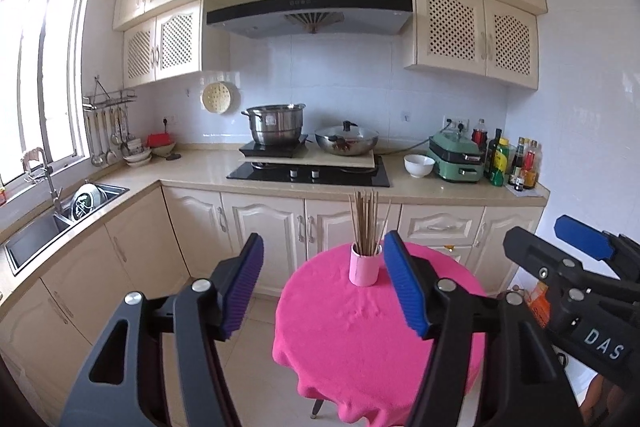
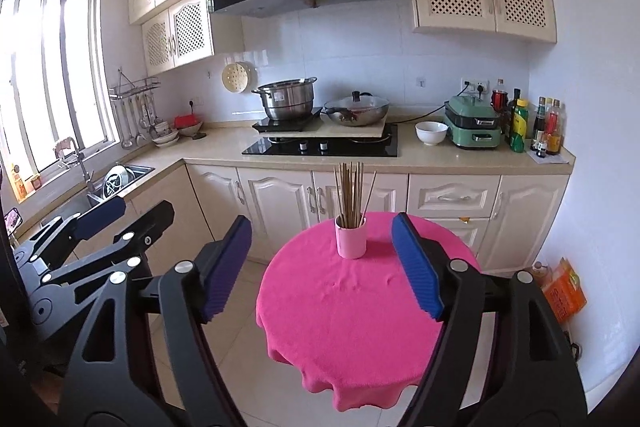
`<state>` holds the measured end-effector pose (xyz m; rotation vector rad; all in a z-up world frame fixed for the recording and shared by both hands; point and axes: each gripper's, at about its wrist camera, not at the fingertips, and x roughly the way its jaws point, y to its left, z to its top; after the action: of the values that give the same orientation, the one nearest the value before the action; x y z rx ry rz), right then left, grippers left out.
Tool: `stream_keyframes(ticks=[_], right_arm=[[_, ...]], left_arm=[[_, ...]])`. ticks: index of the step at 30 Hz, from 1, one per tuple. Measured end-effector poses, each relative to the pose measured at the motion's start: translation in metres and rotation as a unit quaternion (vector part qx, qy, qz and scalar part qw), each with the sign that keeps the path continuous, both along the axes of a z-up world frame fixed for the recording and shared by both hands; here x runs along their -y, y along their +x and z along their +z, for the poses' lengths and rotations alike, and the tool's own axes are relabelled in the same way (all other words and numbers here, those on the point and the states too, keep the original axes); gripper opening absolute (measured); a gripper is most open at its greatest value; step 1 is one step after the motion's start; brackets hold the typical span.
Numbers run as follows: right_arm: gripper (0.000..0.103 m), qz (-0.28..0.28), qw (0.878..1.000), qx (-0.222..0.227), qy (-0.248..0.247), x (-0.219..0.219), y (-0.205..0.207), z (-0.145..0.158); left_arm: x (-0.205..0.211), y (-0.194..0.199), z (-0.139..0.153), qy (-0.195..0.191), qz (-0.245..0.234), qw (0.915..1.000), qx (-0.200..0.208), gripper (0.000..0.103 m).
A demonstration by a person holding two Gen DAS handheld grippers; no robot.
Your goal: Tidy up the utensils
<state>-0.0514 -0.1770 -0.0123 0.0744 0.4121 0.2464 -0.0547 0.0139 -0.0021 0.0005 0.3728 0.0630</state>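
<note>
A pink cup (image 1: 364,265) (image 2: 351,237) stands upright at the far side of a round table under a bright pink cloth (image 1: 360,339) (image 2: 352,319). Several wooden chopsticks (image 1: 365,223) (image 2: 352,197) stand in the cup, fanned slightly to the right. My left gripper (image 1: 324,287) is open, held back from and above the table, nothing between its blue pads. My right gripper (image 2: 320,267) is open too, also empty and well short of the cup. Each gripper shows at the edge of the other's view: the right gripper (image 1: 576,267) and the left gripper (image 2: 96,227).
Behind the table runs a kitchen counter (image 2: 440,157) with a hob (image 2: 320,147), a steel pot (image 2: 286,103), a wok (image 2: 356,111), a white bowl (image 2: 431,133), a green appliance (image 2: 474,127) and bottles (image 2: 546,127). A sink (image 1: 60,219) lies at left. An orange packet (image 2: 564,293) sits on the floor by the right wall.
</note>
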Motion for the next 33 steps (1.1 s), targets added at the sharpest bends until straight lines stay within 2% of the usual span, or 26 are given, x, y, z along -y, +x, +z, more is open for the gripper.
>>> stream_keyframes(ticks=[4,6,17,33], right_arm=[[0.078,-0.003,1.000,0.015,-0.005,0.000,-0.005,0.006],[0.079,-0.003,1.000,0.017,-0.003,0.001,-0.007,0.008],[0.088,-0.006,1.000,0.029,0.003,0.000,-0.016,0.016],[0.091,-0.007,0.999,0.041,0.006,-0.001,-0.029,0.023]], left_arm=[[-0.001,-0.004,0.008,0.003,0.003,1.0000,0.008,0.065],[-0.001,-0.005,0.011,0.003,0.004,0.9999,0.010,0.069],[-0.006,-0.014,0.019,0.003,0.002,0.9999,0.016,0.070],[-0.013,-0.027,0.027,0.002,0.003,0.9996,0.026,0.073]])
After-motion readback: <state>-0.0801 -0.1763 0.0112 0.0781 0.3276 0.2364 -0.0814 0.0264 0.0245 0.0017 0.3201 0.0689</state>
